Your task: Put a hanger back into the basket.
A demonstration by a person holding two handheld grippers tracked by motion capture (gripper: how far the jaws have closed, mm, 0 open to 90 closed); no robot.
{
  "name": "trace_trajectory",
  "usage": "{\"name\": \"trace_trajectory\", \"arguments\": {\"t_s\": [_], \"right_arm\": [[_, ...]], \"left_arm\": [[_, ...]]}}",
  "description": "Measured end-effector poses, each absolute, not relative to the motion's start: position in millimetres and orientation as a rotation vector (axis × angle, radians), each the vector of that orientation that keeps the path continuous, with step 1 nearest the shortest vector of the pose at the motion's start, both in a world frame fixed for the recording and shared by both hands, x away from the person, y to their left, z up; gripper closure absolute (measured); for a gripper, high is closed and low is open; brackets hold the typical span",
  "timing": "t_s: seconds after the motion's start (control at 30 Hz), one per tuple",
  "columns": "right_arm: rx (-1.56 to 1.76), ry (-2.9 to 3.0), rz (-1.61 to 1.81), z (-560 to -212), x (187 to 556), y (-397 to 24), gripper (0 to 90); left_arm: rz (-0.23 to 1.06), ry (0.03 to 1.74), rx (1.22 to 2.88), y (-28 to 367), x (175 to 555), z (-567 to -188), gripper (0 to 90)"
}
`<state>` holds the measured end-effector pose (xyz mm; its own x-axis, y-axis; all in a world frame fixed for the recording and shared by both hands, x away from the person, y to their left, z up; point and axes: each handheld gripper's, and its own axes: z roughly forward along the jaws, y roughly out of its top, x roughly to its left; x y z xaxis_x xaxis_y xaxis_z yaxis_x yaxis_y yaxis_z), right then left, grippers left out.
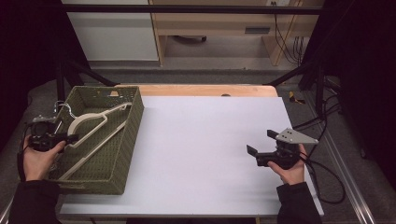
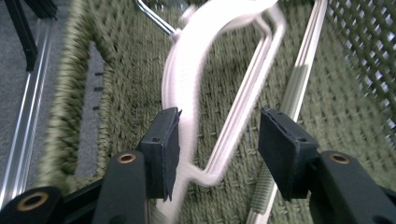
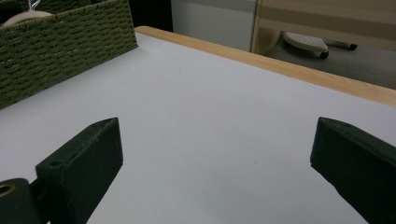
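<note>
At the left of the high view, a cream clothes hanger (image 1: 95, 128) lies in the green woven basket (image 1: 130, 126), its long axis slanting from lower left to upper right. Its curved shoulder passes between the left gripper (image 2: 217, 144)'s parted jaws, brushing one pad at most, unclamped. Far off at lower right over the white bench (image 1: 205, 154), the right gripper (image 1: 261, 142) hangs wide apart, holding nothing.

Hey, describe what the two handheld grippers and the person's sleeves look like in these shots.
Both are black two-jaw tools. The left gripper has flat rectangular black pads, brass-coloured pivot rings on its arms, and pale wiring at its back. The right gripper carries a grey three-cornered plate with small holes and trails black cable. Both sleeves are dark.
</note>
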<state>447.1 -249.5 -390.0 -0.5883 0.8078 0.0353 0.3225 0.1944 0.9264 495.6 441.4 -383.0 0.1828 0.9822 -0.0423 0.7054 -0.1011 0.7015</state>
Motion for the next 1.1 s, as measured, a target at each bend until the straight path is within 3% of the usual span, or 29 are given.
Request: {"name": "trace_trajectory", "arguments": {"t_s": [0.1,0.33,0.67,0.93,1.1], "right_arm": [[1.053,2.010,1.382,-390,447,-249,3.0],[1.056,1.989,1.403,-387,445,-254,2.9],[1.059,1.968,1.429,-386,441,-257,2.5],[1.029,1.961,1.457,-384,437,-261,1.8],[1.020,1.962,1.466,-383,435,-262,1.9]], "left_arm": [[0.631,1.561,1.870,438,491,-377,45.6],[0.704,1.319,1.746,406,464,-346,39.0],[0.616,1.039,1.620,359,439,-335,22.2],[0.558,0.906,1.666,315,431,-342,7.6],[0.550,0.888,1.675,300,430,-347,6.6]]}}
